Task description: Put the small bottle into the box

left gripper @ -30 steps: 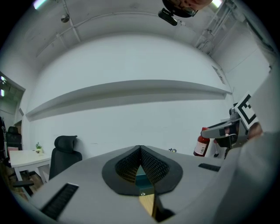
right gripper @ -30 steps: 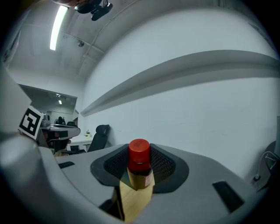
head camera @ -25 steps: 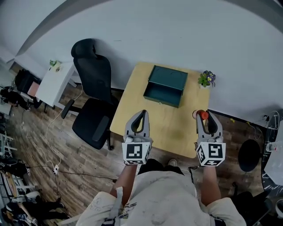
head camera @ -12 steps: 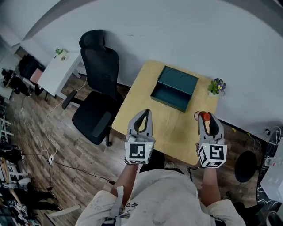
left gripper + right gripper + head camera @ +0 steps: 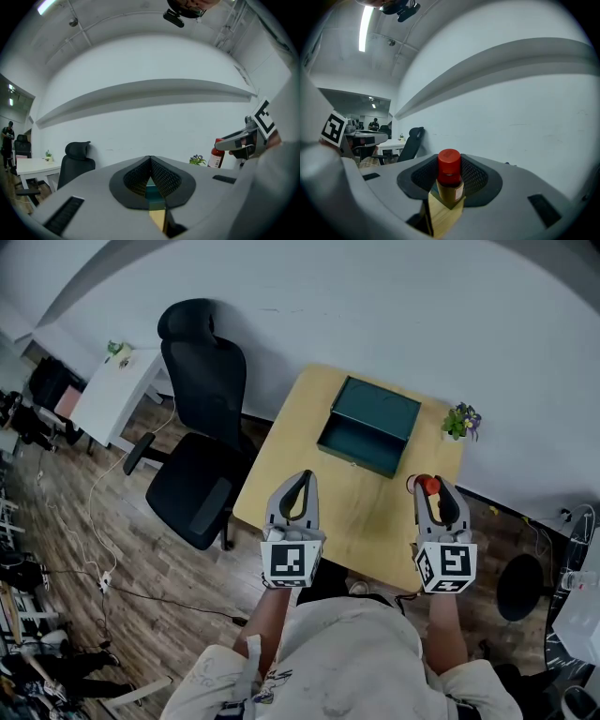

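Right gripper (image 5: pixel 433 491) jaws pinch the bottle (image 5: pixel 449 180); left gripper (image 5: pixel 302 477) jaws pressed together, empty.
Both held over the near side of a wooden bench (image 5: pixel 366 517). Open teal box (image 5: pixel 367 426) at its far side, plant (image 5: pixel 461 420) at the corner. Black chair (image 5: pixel 202 427) left, wood floor (image 5: pixel 141 559), white wall. Bottle upright, long axis vertical, red cap up.
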